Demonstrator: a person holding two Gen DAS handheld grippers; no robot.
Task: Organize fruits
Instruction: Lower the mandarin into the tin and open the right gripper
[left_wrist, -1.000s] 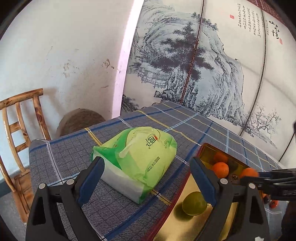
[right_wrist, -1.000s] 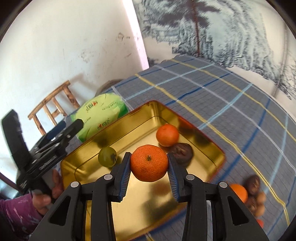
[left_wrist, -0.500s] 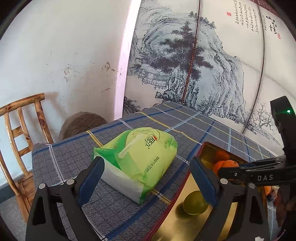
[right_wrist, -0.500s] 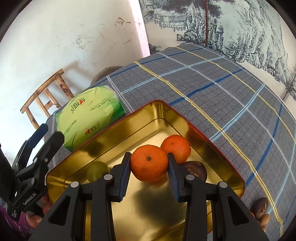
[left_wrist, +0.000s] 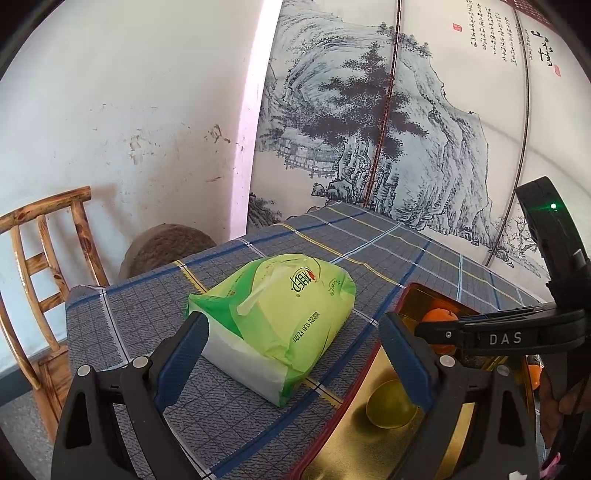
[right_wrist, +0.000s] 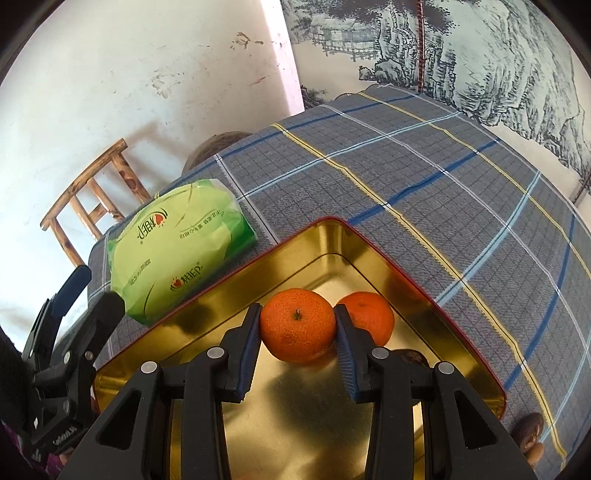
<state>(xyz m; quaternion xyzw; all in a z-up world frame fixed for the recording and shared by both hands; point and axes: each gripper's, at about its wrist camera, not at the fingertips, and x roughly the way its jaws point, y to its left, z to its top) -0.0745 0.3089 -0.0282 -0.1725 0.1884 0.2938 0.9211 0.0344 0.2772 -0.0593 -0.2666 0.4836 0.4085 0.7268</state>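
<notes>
Since a second ago the right gripper (right_wrist: 298, 330) has carried its orange (right_wrist: 298, 324) from above the middle of the tin (right_wrist: 373, 254) toward the tin's far corner and lower, so the fruit now sits right beside the second orange (right_wrist: 369, 315) already lying there. Its blue pads (right_wrist: 252, 341) pinch the orange from both sides, stem facing the camera. Whether the fruit touches the tin's gold floor cannot be told. A dark fruit (right_wrist: 410, 357) lies in the tin just behind the right finger, mostly hidden. A green fruit (left_wrist: 391, 405) rests in the tin nearer its left side, seen past the left gripper's right finger. More small dark fruits (right_wrist: 530, 430) sit on the cloth (right_wrist: 424, 166) outside the tin's right edge.

The left gripper (left_wrist: 295, 356) hangs left of the tin with its fingers spread wide and nothing between them, aimed at the green pack (left_wrist: 280, 314) that lies on the cloth just beyond the tin's left wall. A wooden chair (left_wrist: 40, 266) stands past the table edge, well left of the tin
</notes>
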